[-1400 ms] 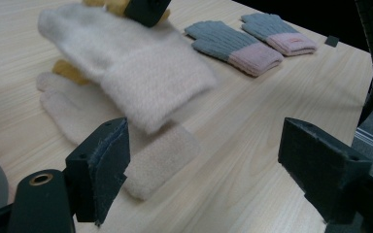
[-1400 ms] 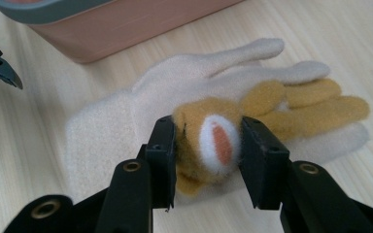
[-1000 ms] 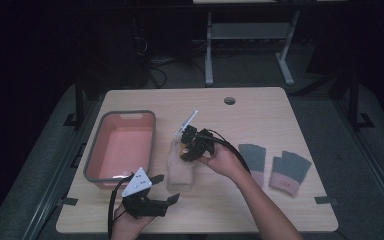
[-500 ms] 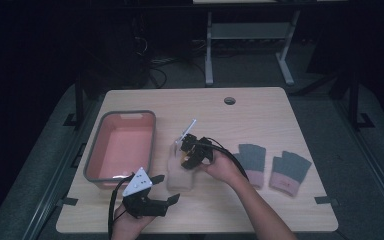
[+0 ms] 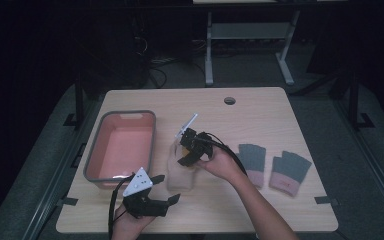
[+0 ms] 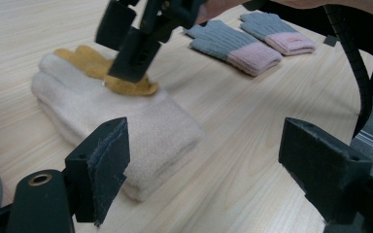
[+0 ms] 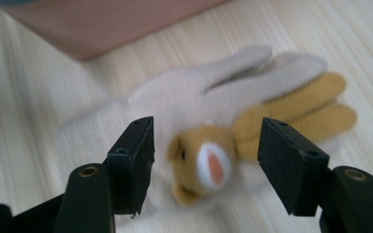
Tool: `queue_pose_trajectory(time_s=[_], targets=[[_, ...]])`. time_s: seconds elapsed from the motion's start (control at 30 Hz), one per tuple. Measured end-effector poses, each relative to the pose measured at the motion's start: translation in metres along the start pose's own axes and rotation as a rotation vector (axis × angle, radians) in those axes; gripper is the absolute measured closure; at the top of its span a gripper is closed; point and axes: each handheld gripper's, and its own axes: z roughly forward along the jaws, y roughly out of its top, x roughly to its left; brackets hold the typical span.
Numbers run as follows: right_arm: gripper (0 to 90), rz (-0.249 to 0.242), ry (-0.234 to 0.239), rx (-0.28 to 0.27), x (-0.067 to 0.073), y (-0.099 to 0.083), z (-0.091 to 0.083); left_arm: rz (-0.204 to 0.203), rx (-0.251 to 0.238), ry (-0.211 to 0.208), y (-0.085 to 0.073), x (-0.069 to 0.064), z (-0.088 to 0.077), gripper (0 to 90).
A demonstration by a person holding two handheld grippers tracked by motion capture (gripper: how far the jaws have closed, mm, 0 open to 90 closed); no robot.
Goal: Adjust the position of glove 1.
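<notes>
Hovering just above the cream glove [image 5: 182, 167], the right gripper [image 5: 189, 153] has its fingers [image 7: 132, 160] well apart, having just been opening, and nothing is clamped between them. In the right gripper view the glove's tan animal patch [image 7: 203, 165] lies directly below the gap, touching neither finger, so the glove looks freshly set down rather than held. From the left gripper view it lies flat on the surface [image 5: 260, 115], cuff toward the left fingers [image 6: 108, 167], with the right gripper's fingertips right over its tan part.

The left gripper [image 5: 161, 204] rests low near the person's edge, fingers wide open and empty, just short of the glove's cuff.

Judging from how things lie, the job seems to be putting gloves into the pink bin [image 5: 96, 165], which stands beyond the left fingers and looks bare inside. If so, little is done: the cream glove lies beside the bin, not in it, and the grey-and-pink gloves [image 5: 272, 167] sit untouched, well out past the right wrist.
</notes>
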Motion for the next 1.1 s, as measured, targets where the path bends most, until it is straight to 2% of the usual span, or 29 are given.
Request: queue_pose_trajectory(time_s=[0.27, 0.33, 0.43, 0.63, 0.83, 1.1], targets=[[37.9, -0.015, 0.025, 0.040, 0.003, 0.009, 0.021, 0.001, -0.003, -0.001, 0.000, 0.000, -0.001, 18.7], [37.7, -0.017, 0.031, 0.034, 0.003, 0.011, 0.023, 0.003, -0.003, 0.002, 0.000, 0.002, -0.001, 18.7], [37.6, -0.016, 0.030, 0.030, 0.004, 0.013, 0.026, -0.004, -0.008, -0.001, 0.000, 0.002, -0.001, 18.7], [39.9, -0.026, 0.025, 0.072, 0.006, 0.015, 0.041, 0.007, -0.003, -0.002, 0.000, 0.000, 0.000, 18.7], [42.2, -0.040, 0.007, 0.099, 0.008, 0.015, 0.047, 0.006, -0.004, -0.001, 0.000, 0.000, -0.001, 18.8], [44.5, -0.043, 0.003, 0.099, 0.008, 0.011, 0.045, 0.003, -0.010, -0.001, 0.001, 0.000, -0.001, 18.8]])
